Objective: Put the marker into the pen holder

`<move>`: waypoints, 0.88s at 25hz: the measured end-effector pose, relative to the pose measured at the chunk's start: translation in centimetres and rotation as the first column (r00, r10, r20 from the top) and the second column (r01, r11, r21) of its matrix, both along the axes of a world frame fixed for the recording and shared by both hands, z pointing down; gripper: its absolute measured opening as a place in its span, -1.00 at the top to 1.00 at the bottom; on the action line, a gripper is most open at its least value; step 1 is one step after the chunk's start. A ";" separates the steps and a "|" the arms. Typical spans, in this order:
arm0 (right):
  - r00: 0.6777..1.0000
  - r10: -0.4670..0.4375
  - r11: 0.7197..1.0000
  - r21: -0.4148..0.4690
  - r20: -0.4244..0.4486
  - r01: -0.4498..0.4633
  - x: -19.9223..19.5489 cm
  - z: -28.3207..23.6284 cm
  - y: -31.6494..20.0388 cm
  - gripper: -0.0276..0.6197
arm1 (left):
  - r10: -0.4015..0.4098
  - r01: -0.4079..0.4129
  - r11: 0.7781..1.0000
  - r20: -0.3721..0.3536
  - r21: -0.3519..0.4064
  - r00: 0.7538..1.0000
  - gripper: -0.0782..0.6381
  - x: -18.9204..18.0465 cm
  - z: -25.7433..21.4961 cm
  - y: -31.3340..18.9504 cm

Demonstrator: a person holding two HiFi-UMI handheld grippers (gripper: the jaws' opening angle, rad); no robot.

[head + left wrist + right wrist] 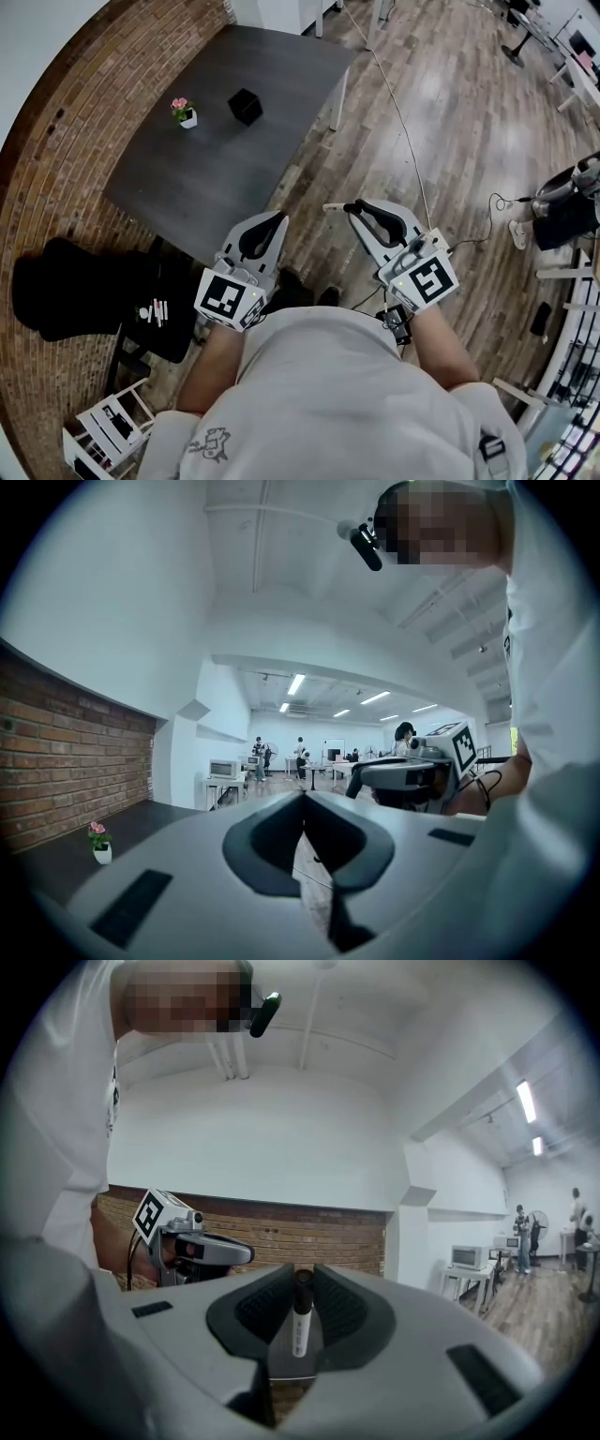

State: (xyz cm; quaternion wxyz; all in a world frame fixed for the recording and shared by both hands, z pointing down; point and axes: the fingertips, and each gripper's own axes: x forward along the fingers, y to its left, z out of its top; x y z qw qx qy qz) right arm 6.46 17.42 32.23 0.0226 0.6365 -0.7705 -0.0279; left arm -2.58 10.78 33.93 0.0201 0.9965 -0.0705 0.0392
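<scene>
The only lettering on the task's own things is a thin dark line of print running along the white barrel of the marker (298,1327), and it is too small to read. Each gripper carries a tag cube (430,281) with a bold black-and-white square pattern and no words. A dark bag (84,286) on the floor beside the table (216,178) has a small white label, also illegible.

The pen holder (245,106) shows only as a small black block far back on the dark table, near a little pot of pink flowers (187,114). Its opening cannot be made out. It is well apart from both grippers, which are out over the wooden floor, short of the table's near edge.

The right gripper (300,1274) is clenched on the marker, with the pads pressing it from either side. In the right gripper view the marker's long axis runs up and down between the jaws, black cap uppermost and white barrel below. Its lower end is lost behind the gripper body. From the head view only a short pale stub shows, jutting from the jaw tips toward the left gripper (302,801). That one's jaws are closed together on nothing, with just a thin seam between them.
</scene>
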 end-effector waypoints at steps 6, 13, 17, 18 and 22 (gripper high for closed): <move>1.000 0.001 1.000 -0.017 -0.010 -0.002 0.9 0.4 -5.0 0.69 | 0.003 -0.004 1.000 -0.016 -0.026 1.000 0.75 1.5 0.7 -5.1; 0.999 -0.011 1.000 -0.027 -0.036 0.010 1.8 0.0 -13.3 0.69 | 0.001 -0.003 0.999 -0.041 -0.036 0.999 0.75 2.6 0.8 -13.0; 0.999 -0.024 0.999 -0.022 -0.043 0.023 1.6 -0.5 -17.5 0.69 | -0.014 0.012 0.999 -0.043 -0.035 0.999 0.75 2.1 0.3 -17.0; 0.999 -0.031 0.999 -0.022 -0.044 0.031 1.5 -0.6 -18.4 0.69 | -0.019 0.018 0.999 -0.043 -0.032 0.999 0.75 2.0 0.2 -17.9; 0.997 -0.071 0.997 -0.032 -0.035 0.070 0.9 -0.6 -22.1 0.69 | -0.052 0.052 0.999 -0.040 -0.014 0.998 0.75 0.8 -0.5 -20.7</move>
